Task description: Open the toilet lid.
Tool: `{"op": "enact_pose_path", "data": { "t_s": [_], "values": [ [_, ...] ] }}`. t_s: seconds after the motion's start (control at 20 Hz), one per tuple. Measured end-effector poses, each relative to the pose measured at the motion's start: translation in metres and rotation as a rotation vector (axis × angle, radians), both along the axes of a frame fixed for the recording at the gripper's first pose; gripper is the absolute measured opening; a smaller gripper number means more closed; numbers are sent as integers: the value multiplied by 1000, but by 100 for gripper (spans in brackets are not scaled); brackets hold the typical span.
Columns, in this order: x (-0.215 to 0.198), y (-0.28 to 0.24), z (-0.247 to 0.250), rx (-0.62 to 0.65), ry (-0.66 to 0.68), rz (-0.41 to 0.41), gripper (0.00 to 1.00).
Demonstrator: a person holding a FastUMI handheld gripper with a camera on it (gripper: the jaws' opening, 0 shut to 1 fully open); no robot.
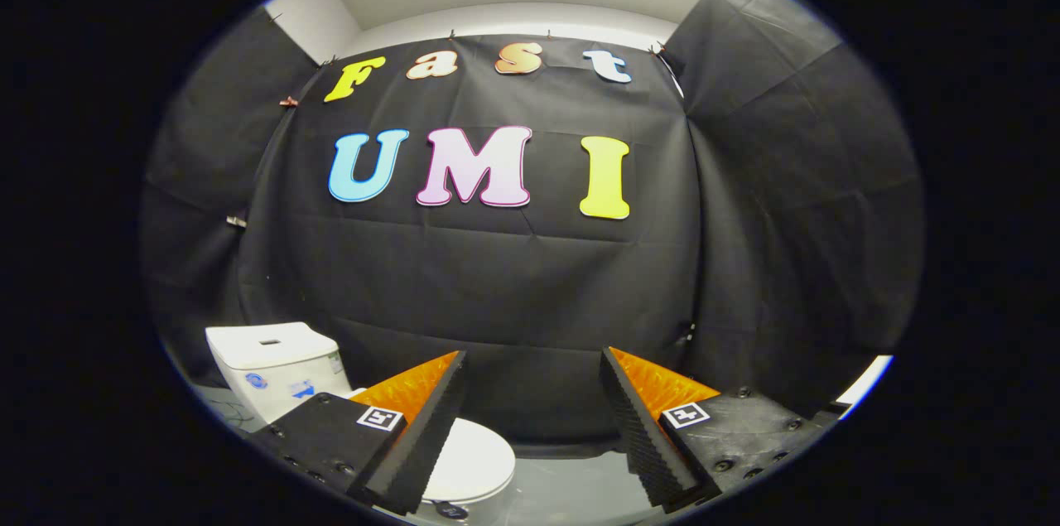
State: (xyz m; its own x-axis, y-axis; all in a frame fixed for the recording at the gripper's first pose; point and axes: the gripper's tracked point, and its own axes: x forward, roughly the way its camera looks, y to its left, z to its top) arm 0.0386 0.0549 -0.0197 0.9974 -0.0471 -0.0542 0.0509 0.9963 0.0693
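Starting at the left, we saw the toilet's white cistern (269,369) standing against the black booth wall (530,294), with the closed toilet lid (472,460) just in front of it, low down and partly hidden behind the left finger. The gripper (530,418) hung above the floor (571,484) with its fingers wide apart and nothing between them, only the wall cloth beyond the gap. The lid sat off to the left of the gap, not lined up with it, and well below. The right finger had only bare wall and floor past it. We judged the task not yet begun: lid down, untouched. Risks from here: descending straight would miss the lid entirely; coming in from the side, the left finger could knock the cistern or skid over the smooth lid top instead of catching its front edge.
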Motion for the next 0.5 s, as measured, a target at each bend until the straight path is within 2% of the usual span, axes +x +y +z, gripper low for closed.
{"op": "enact_pose_path", "data": {
  "t_s": [0.1, 0.15, 0.3, 0.4, 0.5],
  "values": [
    [13, 11, -20, 62, 44, 21, 98],
    [17, 18, -31, 141, 88, 29, 98],
    [29, 33, -59, 335, 153, -9, 99],
    [19, 54, -92, 475, 230, 11, 98],
    [-4, 80, -142, 681, 395, 20, 98]
  ]
}}
